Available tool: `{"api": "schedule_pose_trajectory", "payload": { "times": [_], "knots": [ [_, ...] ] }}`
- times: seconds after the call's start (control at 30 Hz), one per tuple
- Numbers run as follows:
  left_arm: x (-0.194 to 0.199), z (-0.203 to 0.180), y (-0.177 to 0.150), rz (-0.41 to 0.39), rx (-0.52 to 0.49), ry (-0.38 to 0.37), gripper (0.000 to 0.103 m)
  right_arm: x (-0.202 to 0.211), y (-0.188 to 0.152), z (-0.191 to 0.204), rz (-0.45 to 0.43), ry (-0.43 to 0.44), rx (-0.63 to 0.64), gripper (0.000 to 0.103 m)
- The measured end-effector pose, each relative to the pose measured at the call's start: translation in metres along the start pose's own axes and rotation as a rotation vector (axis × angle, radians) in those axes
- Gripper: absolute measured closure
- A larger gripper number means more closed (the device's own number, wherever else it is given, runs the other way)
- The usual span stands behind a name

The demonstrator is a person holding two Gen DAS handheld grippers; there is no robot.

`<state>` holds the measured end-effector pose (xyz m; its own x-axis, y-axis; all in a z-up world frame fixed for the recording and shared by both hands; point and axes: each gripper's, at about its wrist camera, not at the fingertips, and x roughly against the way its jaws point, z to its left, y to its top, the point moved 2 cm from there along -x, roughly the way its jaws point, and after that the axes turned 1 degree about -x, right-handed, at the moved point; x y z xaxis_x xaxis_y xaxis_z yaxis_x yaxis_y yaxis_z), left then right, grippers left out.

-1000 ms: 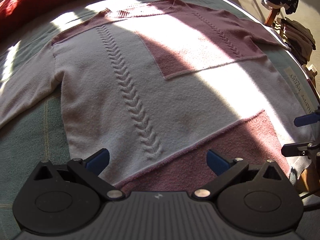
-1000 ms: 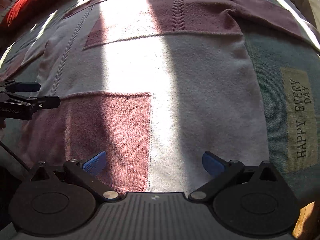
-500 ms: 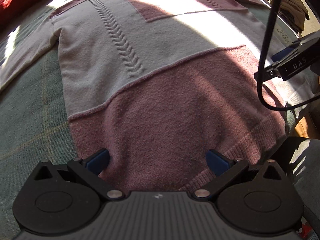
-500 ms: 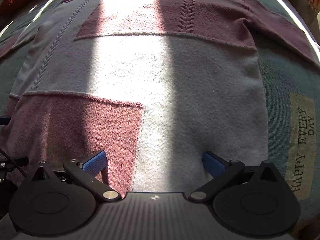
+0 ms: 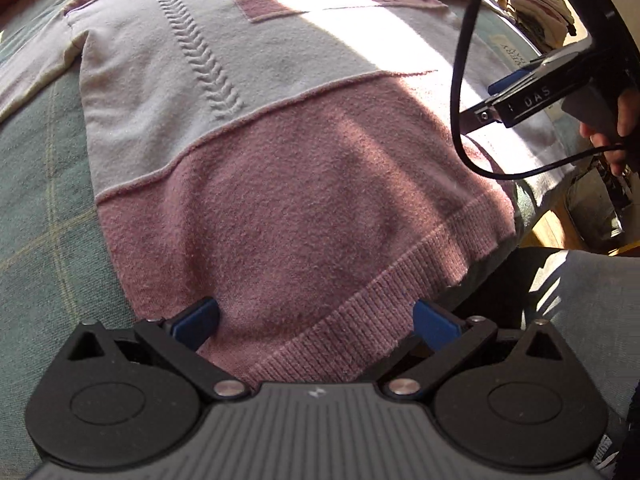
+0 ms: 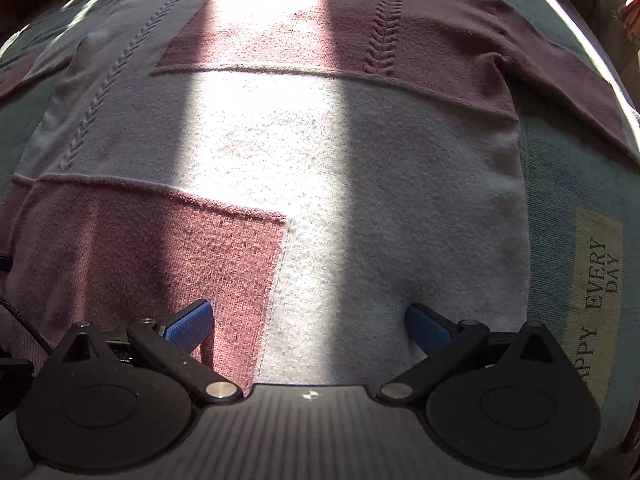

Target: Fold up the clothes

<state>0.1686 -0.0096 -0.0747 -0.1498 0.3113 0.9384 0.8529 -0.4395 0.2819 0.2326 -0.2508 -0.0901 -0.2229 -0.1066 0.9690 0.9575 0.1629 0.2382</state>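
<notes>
Sunlit and striped with shadow, a green plaid blanket [image 5: 44, 216] covers the surface, with a pale label reading "HAPPY EVERY DAY" [image 6: 598, 280] at its right side.

Left gripper [image 5: 316, 322]: its blue-tipped fingers [image 5: 198, 318] are spread wide, straddling the ribbed hem [image 5: 400, 280] of a pink-and-cream colour-block knit sweater [image 5: 248, 152]; neither pad pinches the fabric.

Right gripper [image 6: 310, 320]: its blue fingertips [image 6: 192, 322] are likewise spread apart, low over the sweater's lower body, the left one above a pink patch [image 6: 160, 248], the right one above cream knit. Whether they touch the cloth I cannot tell.

That sweater lies flat and face-up on the blanket, its long axis running away from both cameras: hem nearest, neckline far. Two raised cable-stitch lines [image 5: 200, 56] follow that axis. One pink sleeve [image 6: 560, 76] stretches out to the right, a cream one [image 5: 32, 64] to the left.

Beyond, in the left wrist view, a hand [image 5: 618, 120] holds the right gripper's black body, and a black cable [image 5: 460, 92] loops over the sweater.
</notes>
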Motion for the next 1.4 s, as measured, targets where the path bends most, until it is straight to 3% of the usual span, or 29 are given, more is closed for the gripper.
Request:
{"api": "schedule_pose_trajectory", "payload": {
  "times": [0.23, 0.33, 0.53, 0.67, 0.77, 0.9, 1.4],
  "knots": [
    [0.015, 0.024, 0.014, -0.022, 0.004, 0.049, 0.002, 0.004, 0.001, -0.007, 0.000, 0.008, -0.045, 0.000],
    [0.020, 0.040, 0.025, -0.032, 0.017, 0.073, 0.001, 0.017, 0.004, -0.009, -0.042, 0.033, -0.045, 0.000],
    [0.028, 0.088, 0.097, -0.234, -0.043, 0.203, 0.001, 0.026, 0.032, -0.025, -0.152, 0.004, -0.037, 0.000],
    [0.011, 0.098, 0.150, -0.316, -0.075, 0.171, 0.001, 0.020, 0.043, -0.028, -0.180, -0.014, -0.030, 0.000],
    [-0.015, 0.102, 0.177, -0.290, -0.042, 0.152, 0.001, 0.011, 0.042, -0.024, -0.187, -0.029, -0.029, 0.000],
    [-0.041, 0.112, 0.181, -0.196, 0.044, 0.193, 0.001, -0.001, 0.032, -0.021, -0.142, -0.007, -0.040, 0.000],
    [-0.041, 0.113, 0.182, -0.166, 0.073, 0.179, 0.001, -0.010, 0.025, -0.022, -0.146, -0.006, -0.037, 0.000]
  ]
}}
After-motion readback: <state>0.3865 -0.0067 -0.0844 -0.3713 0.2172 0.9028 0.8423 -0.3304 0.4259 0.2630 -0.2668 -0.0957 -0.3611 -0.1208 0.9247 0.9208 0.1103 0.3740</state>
